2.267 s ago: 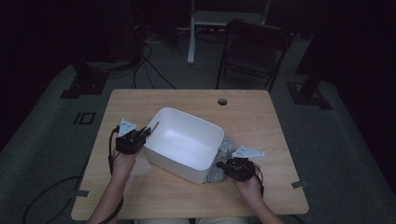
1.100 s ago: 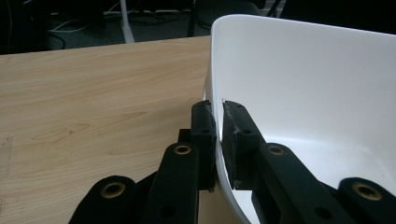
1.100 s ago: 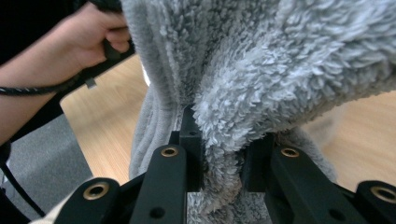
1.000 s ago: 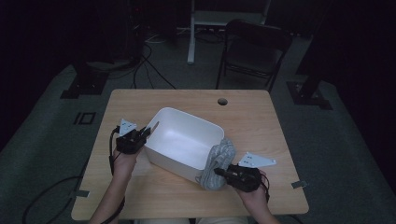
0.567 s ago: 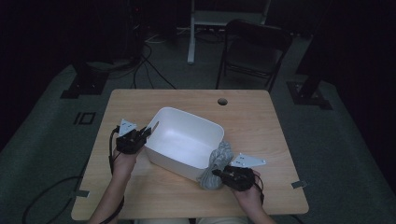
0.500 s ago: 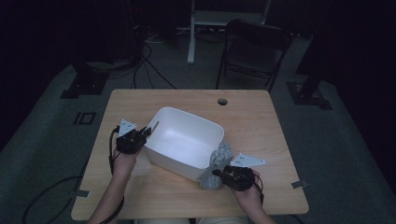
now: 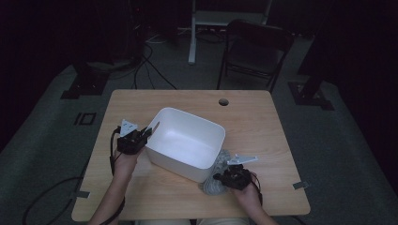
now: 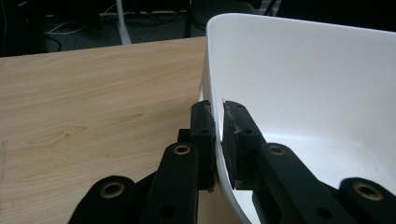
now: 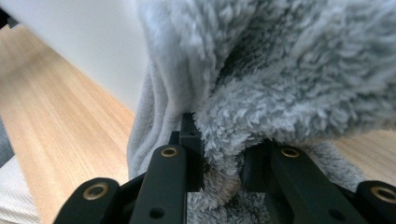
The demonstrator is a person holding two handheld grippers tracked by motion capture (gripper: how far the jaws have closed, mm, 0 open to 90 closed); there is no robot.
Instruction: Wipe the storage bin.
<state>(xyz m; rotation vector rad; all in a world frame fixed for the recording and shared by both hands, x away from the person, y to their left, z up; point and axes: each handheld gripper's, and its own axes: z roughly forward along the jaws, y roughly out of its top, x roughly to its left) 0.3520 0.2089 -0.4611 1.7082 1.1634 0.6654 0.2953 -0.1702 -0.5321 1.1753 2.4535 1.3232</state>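
Down at the lower right of the high view, the right gripper (image 7: 220, 178) is pinching a fluffy grey towel (image 7: 217, 174) by a bunched fold, which looks soft, light and floppy, so grabbing a thick wad seems safest, while the left gripper (image 7: 149, 131) is clamped on the stiff rim of the white tub (image 7: 187, 140).

No readable text anywhere

White tub (image 7: 187, 140), grey fleece cloth (image 9: 280, 93), wooden table (image 7: 263, 122) and black gripper parts all plain: no labels, brands, numbers or signs legible, dim background too dark to read
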